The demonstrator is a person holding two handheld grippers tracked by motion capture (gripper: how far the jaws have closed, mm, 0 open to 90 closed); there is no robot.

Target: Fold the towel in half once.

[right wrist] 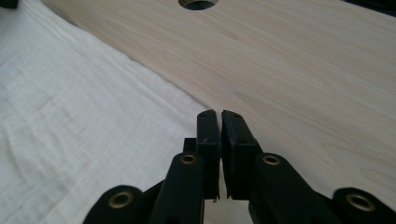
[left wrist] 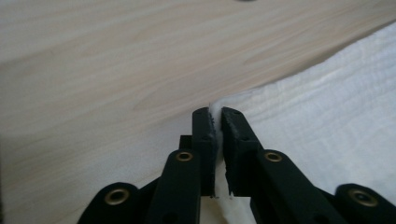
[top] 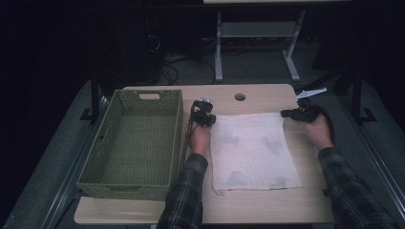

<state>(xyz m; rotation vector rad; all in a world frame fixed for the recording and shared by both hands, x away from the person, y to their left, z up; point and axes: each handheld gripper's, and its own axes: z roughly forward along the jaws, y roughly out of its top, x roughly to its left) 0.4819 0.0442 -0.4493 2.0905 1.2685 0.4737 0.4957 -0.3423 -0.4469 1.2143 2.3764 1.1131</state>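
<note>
while no writing shows, left gripper (left wrist: 218, 116) fingers pinch the white cloth (top: 250, 150); right gripper (right wrist: 219, 116) fingers likely too.

A dim lab: bare workbench (top: 258, 210), metal-legged desk (top: 258, 28), cables (top: 167, 67) on floor.

1. No words, labels, brand names, numbers or signs can be read in any of the three views.
2. The white cloth (top: 253, 150), the green woven basket (top: 136, 143) and the pale wooden desk (top: 267, 95) bear no legible print.
3. The black fingers (left wrist: 205, 135) show brass rivets but no markings.
</note>
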